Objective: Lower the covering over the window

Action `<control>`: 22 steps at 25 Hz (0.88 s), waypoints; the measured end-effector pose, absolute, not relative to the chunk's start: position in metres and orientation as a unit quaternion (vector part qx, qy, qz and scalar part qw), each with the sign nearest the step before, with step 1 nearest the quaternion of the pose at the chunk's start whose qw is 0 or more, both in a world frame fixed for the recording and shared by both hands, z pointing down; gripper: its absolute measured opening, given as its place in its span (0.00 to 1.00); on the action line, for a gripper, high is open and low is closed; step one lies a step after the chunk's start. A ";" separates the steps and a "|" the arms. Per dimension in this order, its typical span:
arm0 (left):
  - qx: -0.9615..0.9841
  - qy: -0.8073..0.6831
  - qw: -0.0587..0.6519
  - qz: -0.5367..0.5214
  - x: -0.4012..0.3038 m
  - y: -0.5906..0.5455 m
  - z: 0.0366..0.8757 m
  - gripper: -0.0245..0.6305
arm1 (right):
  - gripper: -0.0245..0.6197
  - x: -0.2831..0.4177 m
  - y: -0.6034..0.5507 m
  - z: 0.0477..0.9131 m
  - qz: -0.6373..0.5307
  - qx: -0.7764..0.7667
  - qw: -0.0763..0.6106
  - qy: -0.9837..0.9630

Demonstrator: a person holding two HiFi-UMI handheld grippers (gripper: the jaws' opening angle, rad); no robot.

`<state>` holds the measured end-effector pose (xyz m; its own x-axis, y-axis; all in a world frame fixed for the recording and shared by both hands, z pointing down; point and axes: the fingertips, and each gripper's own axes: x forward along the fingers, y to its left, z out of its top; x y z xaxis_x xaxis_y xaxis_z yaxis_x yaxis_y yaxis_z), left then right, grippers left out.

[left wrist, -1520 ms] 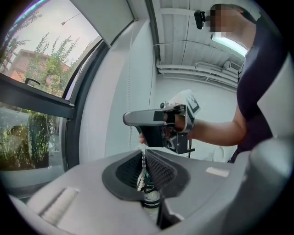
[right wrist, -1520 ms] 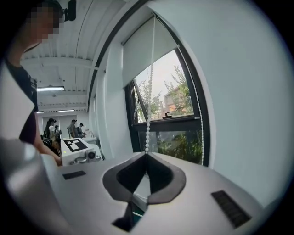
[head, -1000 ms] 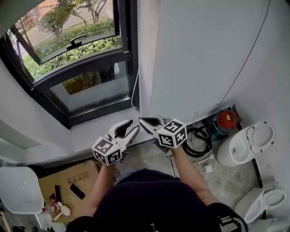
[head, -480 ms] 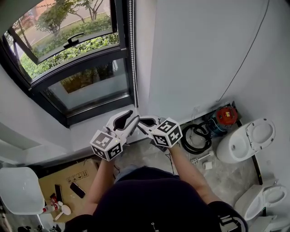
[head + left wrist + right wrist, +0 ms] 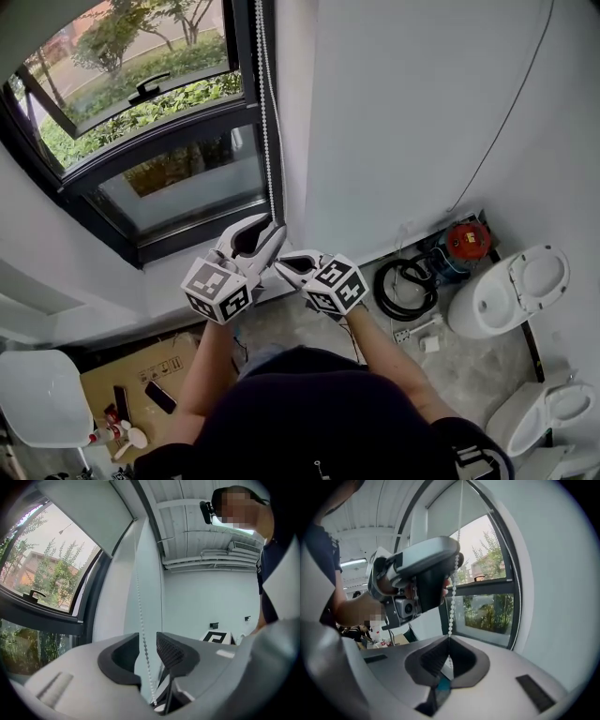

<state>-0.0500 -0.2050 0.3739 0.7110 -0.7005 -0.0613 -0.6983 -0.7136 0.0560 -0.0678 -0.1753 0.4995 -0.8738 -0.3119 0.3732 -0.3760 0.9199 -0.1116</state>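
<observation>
A white bead chain (image 5: 264,122) hangs down the right side of the dark-framed window (image 5: 159,141). The roller blind (image 5: 79,517) is rolled high, covering only the top of the glass. My left gripper (image 5: 270,228) is the upper one. Its jaws stand on either side of the bead chain (image 5: 140,602) and are closing, with gaps still showing beside the beads. Just below it, my right gripper (image 5: 278,265) is shut on the same chain (image 5: 452,597), which runs down into its closed fingertips (image 5: 449,640). The left gripper (image 5: 417,578) hangs just above them.
A white window sill (image 5: 187,267) lies under the grippers. On the floor to the right are a coiled hose (image 5: 408,286), a red tool (image 5: 466,246) and two toilets (image 5: 506,300) (image 5: 553,412). A cardboard box (image 5: 141,375) and a white chair (image 5: 37,394) sit lower left.
Both grippers have shifted left and up towards the window frame. The left gripper rose above the right one and came round the chain. The right gripper stayed shut on the chain.
</observation>
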 end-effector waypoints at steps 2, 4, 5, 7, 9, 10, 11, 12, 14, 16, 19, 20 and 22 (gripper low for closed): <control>0.925 -0.378 0.011 -0.044 -0.049 -0.206 0.369 0.21 | 0.06 -0.067 -0.175 0.499 0.094 0.180 0.172 -0.964; 0.925 -0.377 0.008 -0.042 -0.047 -0.208 0.368 0.21 | 0.06 -0.066 -0.175 0.499 0.097 0.181 0.166 -0.964; 0.926 -0.376 0.006 -0.040 -0.046 -0.209 0.367 0.21 | 0.06 -0.067 -0.175 0.498 0.097 0.180 0.166 -0.965; 0.925 -0.378 0.005 -0.036 -0.046 -0.211 0.367 0.15 | 0.06 -0.068 -0.176 0.499 0.096 0.178 0.169 -0.965; 0.924 -0.382 0.006 -0.034 -0.047 -0.213 0.368 0.08 | 0.06 -0.067 -0.177 0.500 0.097 0.178 0.171 -0.964; 0.924 -0.380 0.010 -0.033 -0.047 -0.214 0.369 0.08 | 0.06 -0.067 -0.177 0.501 0.098 0.179 0.172 -0.964; 0.926 -0.375 0.017 -0.031 -0.046 -0.213 0.370 0.07 | 0.06 -0.066 -0.177 0.502 0.098 0.178 0.175 -0.963; 0.928 -0.370 0.026 -0.026 -0.045 -0.212 0.373 0.07 | 0.06 -0.066 -0.177 0.505 0.097 0.177 0.182 -0.962; 0.931 -0.361 0.044 -0.019 -0.043 -0.211 0.381 0.07 | 0.06 -0.066 -0.175 0.511 0.092 0.175 0.197 -0.960; 0.932 -0.355 0.062 -0.027 -0.044 -0.209 0.385 0.07 | 0.06 -0.064 -0.176 0.516 0.100 0.177 0.197 -0.959; 0.933 -0.353 0.065 -0.005 -0.043 -0.209 0.397 0.07 | 0.06 -0.062 -0.177 0.526 0.097 0.178 0.221 -0.954; 0.934 -0.352 0.066 0.005 -0.042 -0.208 0.403 0.07 | 0.06 -0.062 -0.176 0.532 0.091 0.177 0.235 -0.951; 0.935 -0.343 0.087 0.006 -0.040 -0.205 0.414 0.07 | 0.06 -0.060 -0.174 0.543 0.092 0.176 0.252 -0.947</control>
<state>-0.0402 -0.2051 0.4139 0.7642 -0.6411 0.0706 -0.6432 -0.7491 0.1584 -0.0602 -0.1736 0.5428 -0.8112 -0.2870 0.5095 -0.3800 0.9210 -0.0860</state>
